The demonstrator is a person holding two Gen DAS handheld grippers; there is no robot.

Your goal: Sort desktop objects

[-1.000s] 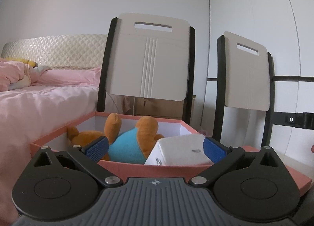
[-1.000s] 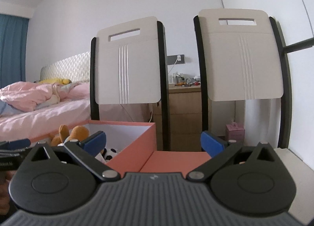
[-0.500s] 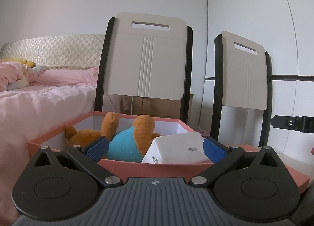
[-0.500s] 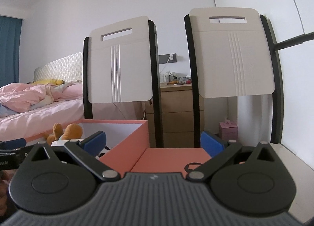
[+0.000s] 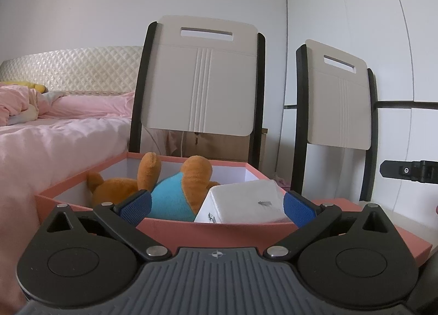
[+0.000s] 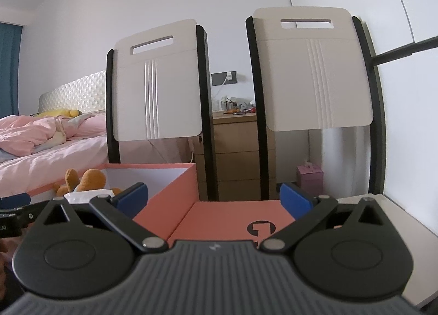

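Left wrist view: the left gripper (image 5: pixel 216 206), jaws spread wide and empty, faces the pink box (image 5: pixel 191 228) containing a plush toy (image 5: pixel 167 194) and white carton (image 5: pixel 246 202); right wrist view: the right gripper (image 6: pixel 213 200), likewise spread and empty, hovers above the box lid (image 6: pixel 232 219).

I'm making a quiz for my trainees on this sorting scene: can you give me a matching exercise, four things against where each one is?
Things:
1. plush toy
2. white box
3. pink lid
4. small pink carton

Places:
A. flat on the table, under the right claw
B. on the floor by the far chair
C. left part of the pink box
D. right part of the pink box

Pairs: 1-C, 2-D, 3-A, 4-B
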